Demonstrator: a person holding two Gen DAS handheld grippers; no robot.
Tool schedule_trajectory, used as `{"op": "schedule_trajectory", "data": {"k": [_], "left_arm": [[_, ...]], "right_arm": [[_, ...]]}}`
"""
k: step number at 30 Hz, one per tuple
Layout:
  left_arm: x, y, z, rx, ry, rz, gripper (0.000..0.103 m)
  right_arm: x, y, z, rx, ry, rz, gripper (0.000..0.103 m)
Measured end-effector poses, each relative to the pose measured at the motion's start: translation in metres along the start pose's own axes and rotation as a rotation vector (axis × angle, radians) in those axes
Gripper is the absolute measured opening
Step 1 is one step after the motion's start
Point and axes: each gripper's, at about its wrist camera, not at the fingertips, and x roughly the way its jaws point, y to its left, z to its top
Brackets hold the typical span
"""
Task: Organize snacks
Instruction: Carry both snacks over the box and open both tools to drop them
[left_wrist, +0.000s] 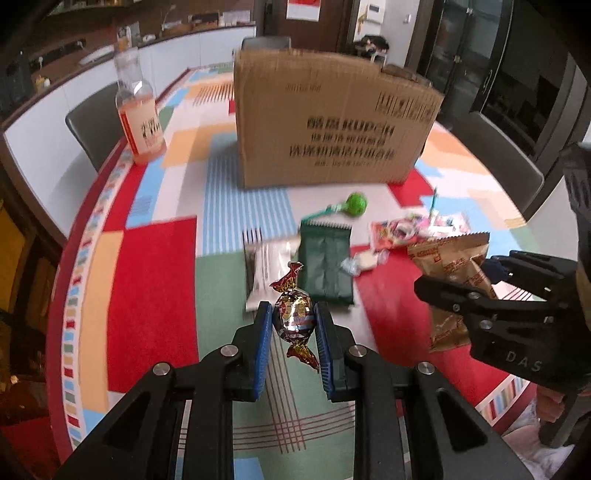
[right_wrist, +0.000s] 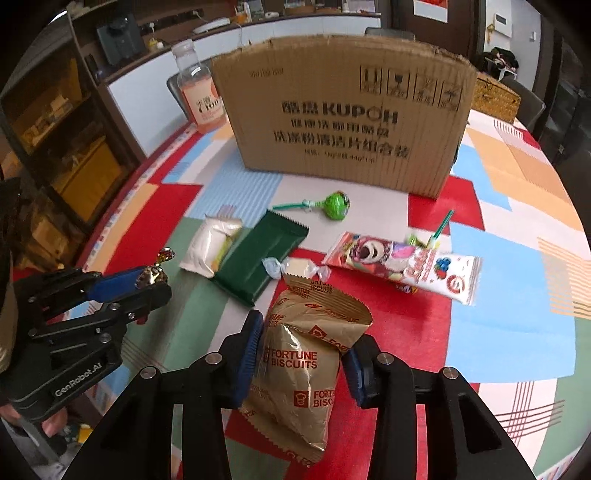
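Left wrist view: at 6 o'clock the left gripper (left_wrist: 293, 319) pinches a foil-wrapped candy (left_wrist: 294, 318) across its plump middle, lifted above the table (left_wrist: 151, 295); light, crinkly and slippery, best squeezed there, not by the twisted ends. Right of it, the right gripper (right_wrist: 301, 363) clamps a gold biscuit bag (right_wrist: 303, 365) reading FORTUNE BISCUITS: soft, puffy, its contents likely crumbly. At 12 o'clock stands the cardboard box (right_wrist: 343, 122) printed KUPOH

patchwork table (right_wrist: 517, 229) — box (right_wrist: 343, 122), snacks (right_wrist: 258, 254)
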Motion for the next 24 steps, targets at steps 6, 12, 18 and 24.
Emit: {"op": "schedule_trajectory", "data": {"k": [6,12,18,24], "left_arm": [[-0.020,-0.005,0.022,0.035,-0.088,0.015,0.024],[-0.035,-0.008,0.042,0.074,-0.165,0.033,0.024],[-0.050,-0.013,0.070,0.108,-0.255,0.045,0.024],[-0.062,-0.014,0.107,0.117,-0.339,0.050,0.024]], "right_arm": [[-0.021,-0.004,0.014,0.002,-0.076,-0.007,0.041],[-0.041,-0.008,0.038,-0.005,-0.173,-0.032,0.041],[-0.064,-0.016,0.067,-0.011,-0.284,-0.068,0.041],[-0.085,-0.025,0.100,-0.011,-0.383,-0.094,0.041]]}}
